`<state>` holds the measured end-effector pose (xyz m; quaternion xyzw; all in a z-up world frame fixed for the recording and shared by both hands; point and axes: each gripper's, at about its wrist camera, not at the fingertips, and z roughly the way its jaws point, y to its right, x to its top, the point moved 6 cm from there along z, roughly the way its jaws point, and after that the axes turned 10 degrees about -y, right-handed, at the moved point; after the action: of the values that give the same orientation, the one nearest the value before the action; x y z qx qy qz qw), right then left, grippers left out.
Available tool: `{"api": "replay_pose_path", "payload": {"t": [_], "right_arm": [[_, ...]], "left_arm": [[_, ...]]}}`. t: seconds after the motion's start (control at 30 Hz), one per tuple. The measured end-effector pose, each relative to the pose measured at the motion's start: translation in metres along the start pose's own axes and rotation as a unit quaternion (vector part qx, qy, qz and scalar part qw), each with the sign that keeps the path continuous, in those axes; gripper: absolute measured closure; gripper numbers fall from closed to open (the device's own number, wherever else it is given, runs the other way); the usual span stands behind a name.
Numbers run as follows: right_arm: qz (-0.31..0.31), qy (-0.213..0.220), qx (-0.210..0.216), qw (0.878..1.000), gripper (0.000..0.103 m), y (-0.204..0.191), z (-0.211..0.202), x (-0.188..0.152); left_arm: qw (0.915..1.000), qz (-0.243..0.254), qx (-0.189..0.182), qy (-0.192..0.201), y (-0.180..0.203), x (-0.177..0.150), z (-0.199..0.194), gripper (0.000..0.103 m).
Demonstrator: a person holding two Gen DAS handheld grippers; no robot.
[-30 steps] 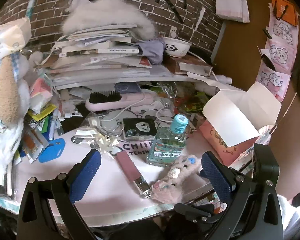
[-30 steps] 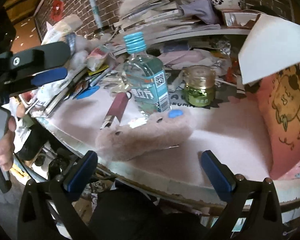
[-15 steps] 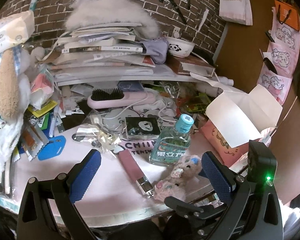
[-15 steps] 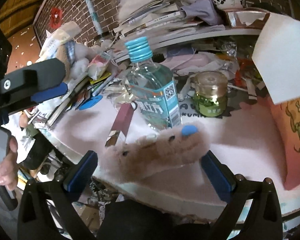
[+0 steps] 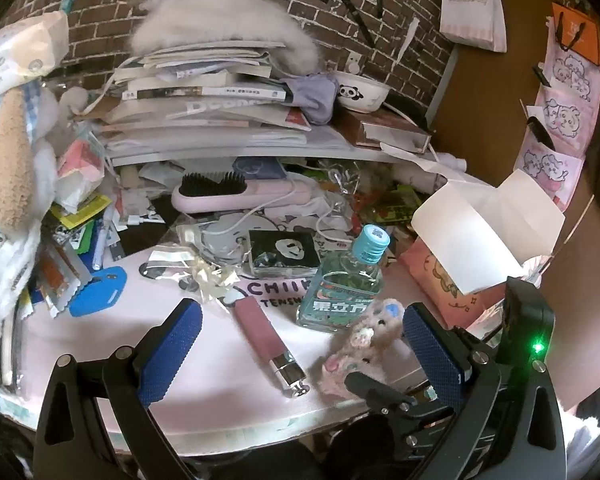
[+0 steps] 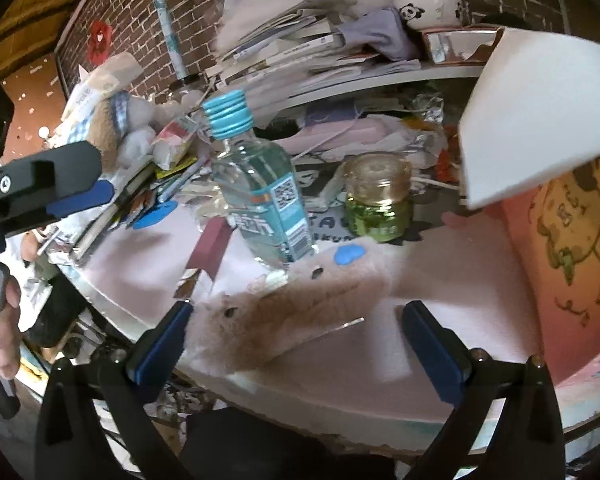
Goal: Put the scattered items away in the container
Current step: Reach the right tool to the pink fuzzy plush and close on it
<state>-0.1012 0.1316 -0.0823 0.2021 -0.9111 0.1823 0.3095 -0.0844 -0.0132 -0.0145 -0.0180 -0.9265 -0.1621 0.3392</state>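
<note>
Between our right tool's (image 6: 294,338) spread fingers lies the fuzzy pink plush clip (image 6: 296,306), at the pink counter's (image 6: 452,264) near edge beside the clear bottle (image 6: 262,204). Our left tool (image 5: 300,346) hangs wide, empty; the pink box (image 6: 568,248) stands right.

A lived-in home room. A brick wall (image 5: 388,20) backs stacked books (image 5: 204,92), a panda bowl (image 5: 362,91) and plush toys (image 5: 12,160) at the frame's upper left.

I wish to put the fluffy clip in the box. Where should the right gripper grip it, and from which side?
Grip the clip across its narrow width, near mid-length, coming from the table's near edge. It lies flat and long, crosswise between the right gripper's open fingers; the bottle stands close behind, so stay low.
</note>
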Motion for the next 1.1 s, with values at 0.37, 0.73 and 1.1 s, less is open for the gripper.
{"api": "replay_pose_path", "payload": {"t": [0.37,0.73,1.1], "right_arm": [[0.035,0.026,-0.043,0.998,0.000,0.004,-0.016,0.005],[0.053,0.021,-0.152,0.987,0.000,0.024,-0.003,0.001],[0.026,0.023,-0.199,0.979,0.000,0.031,-0.010,0.007]], "left_arm": [[1.0000,-0.001,-0.004,0.002,0.000,0.000,0.000,0.002],[0.9999,0.000,-0.016,-0.004,0.006,0.002,0.008,0.002],[0.9997,0.000,-0.023,0.001,0.011,0.006,0.009,0.002]]}}
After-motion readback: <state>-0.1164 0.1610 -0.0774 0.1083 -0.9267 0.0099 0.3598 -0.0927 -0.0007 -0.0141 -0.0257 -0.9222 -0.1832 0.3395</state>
